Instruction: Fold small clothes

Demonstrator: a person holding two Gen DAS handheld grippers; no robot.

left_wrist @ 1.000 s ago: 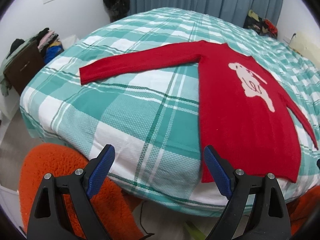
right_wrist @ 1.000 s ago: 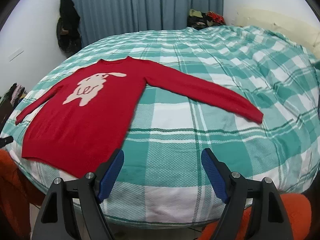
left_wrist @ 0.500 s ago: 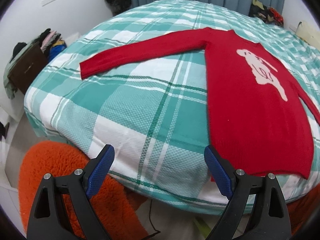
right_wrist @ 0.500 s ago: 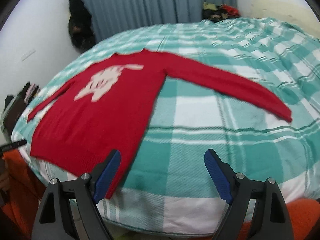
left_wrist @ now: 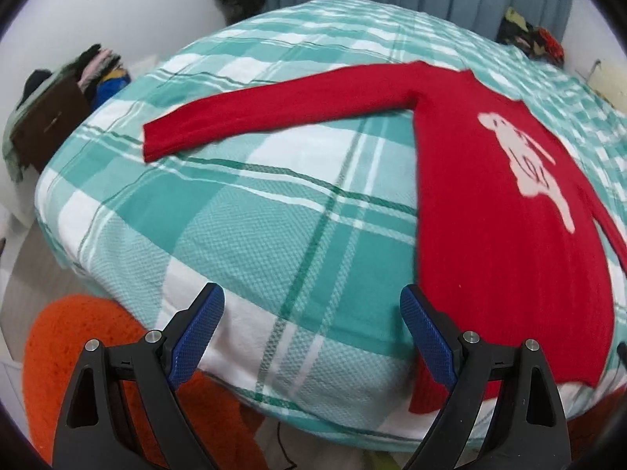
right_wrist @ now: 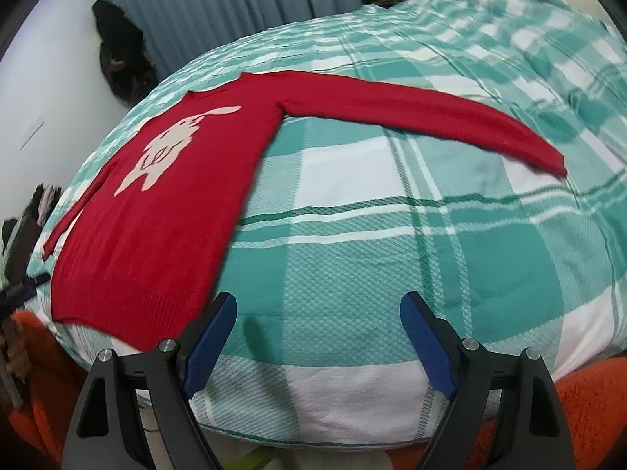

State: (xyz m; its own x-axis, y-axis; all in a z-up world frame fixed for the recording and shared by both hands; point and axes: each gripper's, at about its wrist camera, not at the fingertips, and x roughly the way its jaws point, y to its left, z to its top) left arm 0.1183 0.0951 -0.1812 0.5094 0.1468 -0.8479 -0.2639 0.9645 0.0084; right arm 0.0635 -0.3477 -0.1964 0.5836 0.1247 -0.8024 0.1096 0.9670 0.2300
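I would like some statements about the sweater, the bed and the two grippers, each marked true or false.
1. The red sweater lies flat with both sleeves spread out. True.
2. The left gripper holds the sweater's hem. False: its fingers are apart and grip nothing.
3. The bed cover is teal and white plaid. True.
4. The sweater is already folded in half. False: it is fully spread.
5. The right gripper is open. True.

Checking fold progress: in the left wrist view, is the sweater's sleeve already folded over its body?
No, the red sweater's sleeve lies stretched out flat on the bedspread.
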